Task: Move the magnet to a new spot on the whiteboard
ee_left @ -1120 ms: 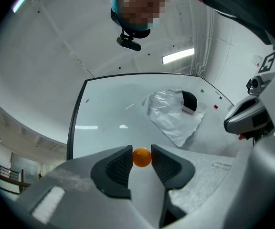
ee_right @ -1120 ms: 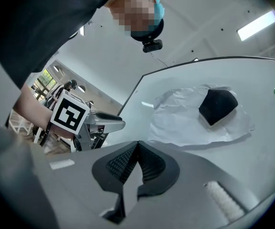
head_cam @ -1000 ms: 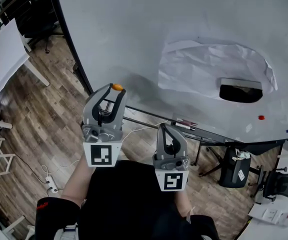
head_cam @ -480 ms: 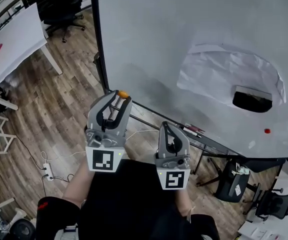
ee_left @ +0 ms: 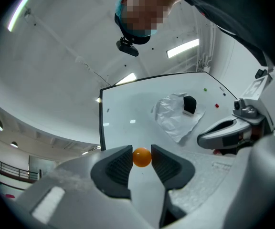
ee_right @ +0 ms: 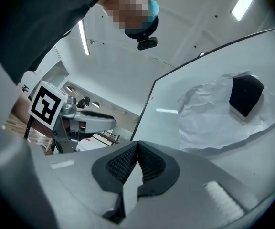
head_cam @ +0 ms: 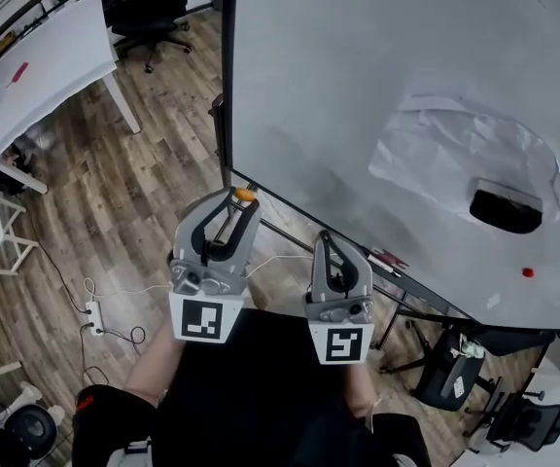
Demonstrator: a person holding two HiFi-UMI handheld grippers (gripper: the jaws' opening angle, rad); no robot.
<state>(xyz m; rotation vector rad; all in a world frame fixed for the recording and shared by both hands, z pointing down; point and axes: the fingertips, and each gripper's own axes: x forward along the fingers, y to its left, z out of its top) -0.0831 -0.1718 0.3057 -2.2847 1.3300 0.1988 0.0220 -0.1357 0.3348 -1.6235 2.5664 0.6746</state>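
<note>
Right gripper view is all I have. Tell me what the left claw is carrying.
Observer: The left claw is shut on a small round orange magnet.
Operator: Name one other magnet on the white whiteboard.
Observer: A small red magnet sits there, right of the black block eraser on the crumpled white paper sheet.
Operator: Place the orange magnet against the board.
Observer: In the head view it is beside the board's lower left corner, away from the paper; whether it touches I cannot tell.
</note>
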